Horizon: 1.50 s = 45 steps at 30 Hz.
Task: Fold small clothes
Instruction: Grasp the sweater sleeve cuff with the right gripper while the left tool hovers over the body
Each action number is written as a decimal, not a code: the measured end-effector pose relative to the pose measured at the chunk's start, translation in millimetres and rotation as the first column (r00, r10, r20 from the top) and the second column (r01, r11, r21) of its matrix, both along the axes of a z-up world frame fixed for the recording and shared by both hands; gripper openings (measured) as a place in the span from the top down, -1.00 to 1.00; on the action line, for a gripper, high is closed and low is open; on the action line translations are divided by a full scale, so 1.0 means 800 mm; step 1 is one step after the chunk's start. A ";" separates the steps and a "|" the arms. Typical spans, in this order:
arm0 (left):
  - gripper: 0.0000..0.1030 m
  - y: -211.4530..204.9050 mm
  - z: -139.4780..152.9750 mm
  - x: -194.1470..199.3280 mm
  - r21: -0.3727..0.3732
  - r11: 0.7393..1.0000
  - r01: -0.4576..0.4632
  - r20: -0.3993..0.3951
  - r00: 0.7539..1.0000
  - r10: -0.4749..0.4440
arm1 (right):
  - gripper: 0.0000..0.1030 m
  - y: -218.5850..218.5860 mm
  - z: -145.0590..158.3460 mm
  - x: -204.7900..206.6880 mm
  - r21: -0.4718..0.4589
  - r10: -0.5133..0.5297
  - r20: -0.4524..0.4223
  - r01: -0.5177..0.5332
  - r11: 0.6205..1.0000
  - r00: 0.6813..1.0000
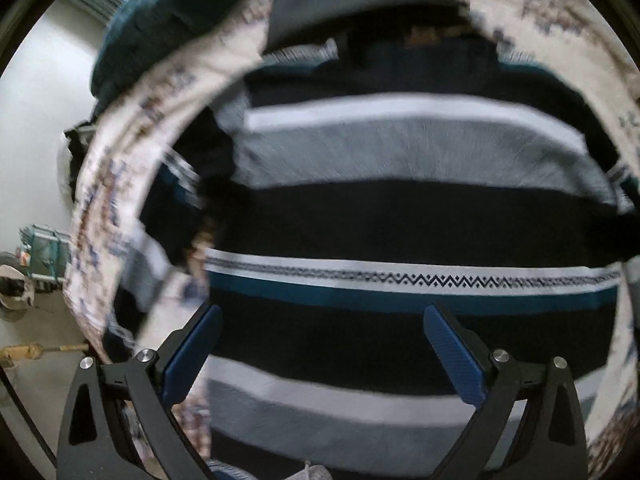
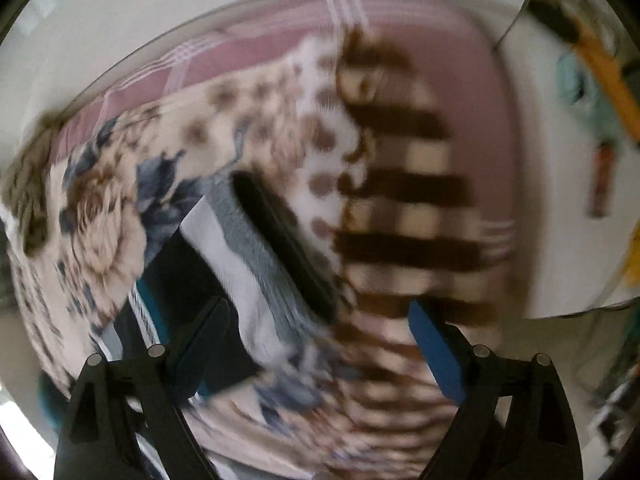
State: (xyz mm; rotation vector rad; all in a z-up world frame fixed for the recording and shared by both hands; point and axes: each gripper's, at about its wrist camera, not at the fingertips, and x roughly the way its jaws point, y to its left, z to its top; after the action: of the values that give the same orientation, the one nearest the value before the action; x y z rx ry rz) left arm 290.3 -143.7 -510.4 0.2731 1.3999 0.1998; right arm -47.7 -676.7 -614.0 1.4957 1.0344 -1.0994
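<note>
A striped sweater (image 1: 400, 216) with navy, grey, white and teal bands and a zigzag line lies spread flat and fills the left wrist view. My left gripper (image 1: 322, 344) hangs over its lower half, pointing steeply down. It is open, its blue pads (image 1: 192, 356) wide apart and gripping nothing. The right wrist view is blurred. Part of the same sweater (image 2: 248, 272) shows there as a grey and white band with a dark edge. My right gripper (image 2: 320, 340) is open above that edge, with no cloth pinched between its fingers (image 2: 438, 350).
The sweater rests on a cream floral cover (image 1: 120, 184) (image 2: 104, 208). A brown checked cloth (image 2: 408, 200) and a pink sheet (image 2: 472, 92) lie beyond it. A teal cushion (image 1: 168, 12) sits at the far left. Clutter lines the pale floor (image 1: 40, 248) (image 2: 592, 64).
</note>
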 end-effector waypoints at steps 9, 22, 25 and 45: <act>-1.00 -0.031 -0.072 0.002 -0.102 0.993 0.053 -0.044 0.997 -0.057 | 0.20 0.031 -0.005 0.015 -0.067 -0.004 -0.054 0.000 0.998 0.999; -1.00 0.004 -0.073 -0.010 -0.139 0.990 0.035 -0.049 0.998 -0.043 | -0.03 0.094 0.020 0.000 -0.011 -0.140 0.208 0.146 0.989 0.968; -1.00 0.004 -0.076 -0.003 -0.139 0.990 0.033 -0.040 0.998 -0.039 | -0.02 0.084 -0.020 0.013 0.010 -0.239 0.207 0.242 0.970 0.949; -1.00 0.089 -0.064 0.020 -0.189 0.980 -0.054 -0.011 0.999 0.053 | 0.86 -0.017 0.105 0.052 -0.264 0.034 0.228 0.028 0.964 0.973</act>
State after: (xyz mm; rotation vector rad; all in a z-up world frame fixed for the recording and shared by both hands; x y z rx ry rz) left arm 306.1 -72.4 -561.3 0.0785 1.4221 0.1093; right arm -6.3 -690.1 -529.7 1.3654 0.6983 -0.9914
